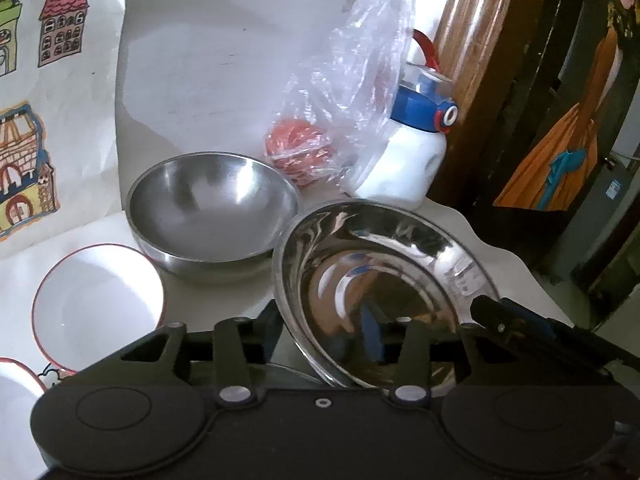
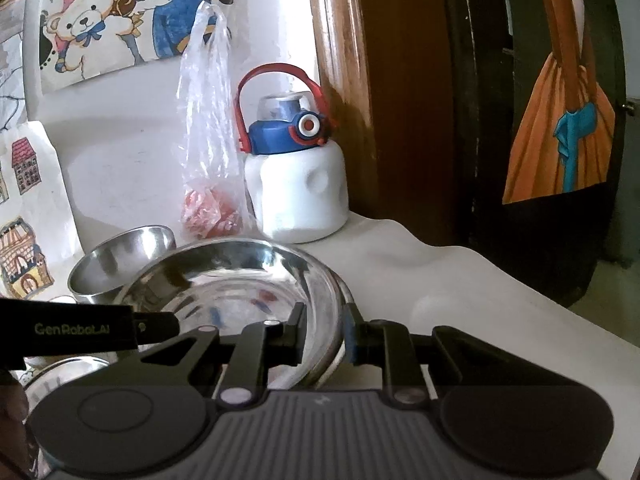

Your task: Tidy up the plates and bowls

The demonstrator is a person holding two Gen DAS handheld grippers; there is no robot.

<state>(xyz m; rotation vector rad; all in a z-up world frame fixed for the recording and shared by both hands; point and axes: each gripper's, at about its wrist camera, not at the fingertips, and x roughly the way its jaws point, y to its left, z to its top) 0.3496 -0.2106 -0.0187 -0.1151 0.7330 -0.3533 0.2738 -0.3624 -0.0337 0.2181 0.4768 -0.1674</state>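
A shiny steel plate [image 1: 384,264] lies on the white table, tilted a little. My left gripper [image 1: 324,328] stands open with the plate's near-left rim between its fingers, the pads clear of it. My right gripper [image 2: 325,332] is shut on the plate's right rim [image 2: 340,320]; one of its fingers [image 1: 492,314] shows at that rim in the left wrist view. A steel bowl [image 1: 212,216] sits upright just behind the plate. Left of it stands a white bowl with a red rim [image 1: 96,304], and part of a second white dish [image 1: 16,392] shows at the lower left.
A clear plastic bag holding something red [image 1: 304,148] and a white bottle with a blue lid [image 1: 412,160] stand at the back by the wall. A wooden door frame [image 1: 480,60] rises at the right. The table's edge [image 1: 528,280] runs close to the plate's right side.
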